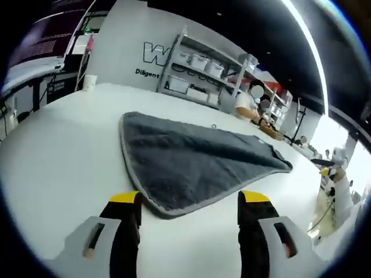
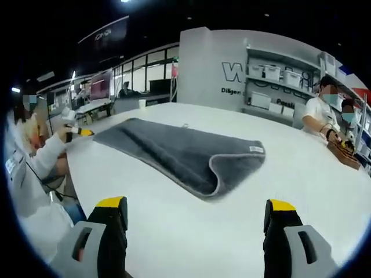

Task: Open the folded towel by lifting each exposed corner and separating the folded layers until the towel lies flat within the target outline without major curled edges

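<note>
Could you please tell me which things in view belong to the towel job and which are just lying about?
For the job:
- towel, folded on the table
- left tool, open, short of the towel
- right tool, open, short of the towel

Lying about:
- shelves with bins
- cup
- tray on the far edge

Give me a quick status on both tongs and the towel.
Left tongs open, right tongs open, both empty. Grey terry towel with pale edging folded on the white table, untouched. Nothing blocking it.
</note>
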Tool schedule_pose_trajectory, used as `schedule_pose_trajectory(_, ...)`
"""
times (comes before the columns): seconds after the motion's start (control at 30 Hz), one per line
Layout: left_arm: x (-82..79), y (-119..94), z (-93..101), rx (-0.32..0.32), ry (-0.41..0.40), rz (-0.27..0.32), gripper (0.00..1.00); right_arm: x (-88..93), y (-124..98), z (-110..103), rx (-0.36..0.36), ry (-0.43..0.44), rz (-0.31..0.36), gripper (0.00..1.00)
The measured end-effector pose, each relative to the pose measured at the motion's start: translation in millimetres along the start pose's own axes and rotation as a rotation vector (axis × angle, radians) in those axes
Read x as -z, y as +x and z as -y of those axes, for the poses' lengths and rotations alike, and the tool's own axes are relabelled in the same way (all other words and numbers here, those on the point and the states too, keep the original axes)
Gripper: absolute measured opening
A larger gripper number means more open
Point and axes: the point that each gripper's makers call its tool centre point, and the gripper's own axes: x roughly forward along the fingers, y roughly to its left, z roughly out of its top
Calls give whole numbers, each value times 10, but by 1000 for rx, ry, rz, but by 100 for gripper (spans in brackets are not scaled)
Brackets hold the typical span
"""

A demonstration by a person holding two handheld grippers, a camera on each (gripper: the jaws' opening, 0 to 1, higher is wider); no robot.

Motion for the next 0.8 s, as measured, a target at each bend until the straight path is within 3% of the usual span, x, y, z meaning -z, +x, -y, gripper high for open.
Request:
schedule_pose_trajectory(0.23,59,44,-128,-54,-6,-38,48,22,35,-5,8,6,-3,99)
schedule_pose_trajectory(0.4,125,88,-154,-64,85,-89,26,26,125,8,27,-16,-17,99)
schedule_pose_trajectory(0.5,119,124,-155,-74,133,-92,20,9,201,10,22,-18,-23,99)
schedule_pose_trajectory(0.63,128,112,-71,-17,146,-110,3,-23,280,-30,9,-18,-22,98)
schedule_pose_trajectory(0.8,127,-27,-47,27,110,-134,2,-62,326,-76,2,-27,-20,98)
